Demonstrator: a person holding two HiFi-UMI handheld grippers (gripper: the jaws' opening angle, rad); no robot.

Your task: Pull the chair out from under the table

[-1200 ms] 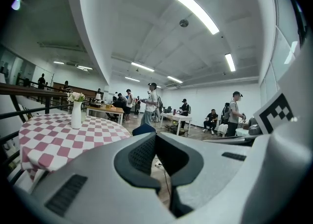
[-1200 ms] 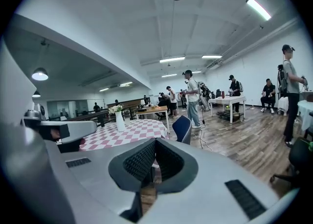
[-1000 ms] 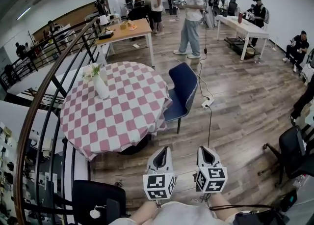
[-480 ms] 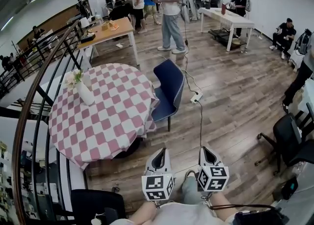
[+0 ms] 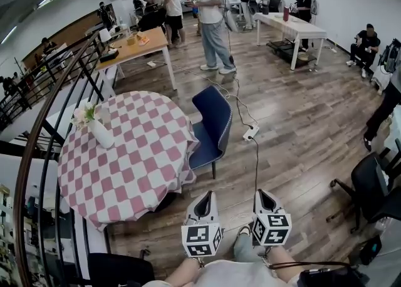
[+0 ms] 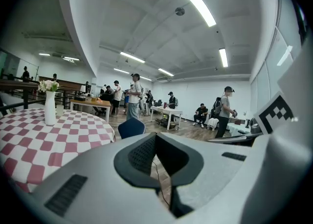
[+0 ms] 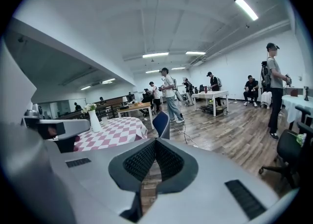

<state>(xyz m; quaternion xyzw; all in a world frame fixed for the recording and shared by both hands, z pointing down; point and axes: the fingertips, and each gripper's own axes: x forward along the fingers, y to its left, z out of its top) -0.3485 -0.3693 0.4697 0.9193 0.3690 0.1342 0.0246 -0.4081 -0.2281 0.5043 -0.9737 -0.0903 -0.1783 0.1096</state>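
Observation:
A navy blue chair (image 5: 212,126) stands tucked against the right side of a round table (image 5: 138,166) with a red and white checked cloth. On the table's far left stands a white vase (image 5: 101,134) with flowers. My left gripper (image 5: 205,196) and right gripper (image 5: 262,193) are side by side low in the head view. Both are shut on nothing and well short of the chair. The left gripper view looks over the left gripper (image 6: 155,135) at the chair back (image 6: 131,127). From the right gripper (image 7: 155,141) the chair (image 7: 161,124) lies straight ahead.
A power strip (image 5: 250,133) with its cable lies on the wood floor right of the chair. A black office chair (image 5: 369,185) stands at the right and a curved railing (image 5: 50,129) at the left. A person (image 5: 210,22), a wooden desk (image 5: 135,44) and a white table (image 5: 291,26) are farther back.
Table and chair have slid left and a little lower in the head view as I moved. Both grippers keep their place low in the view and stay shut.

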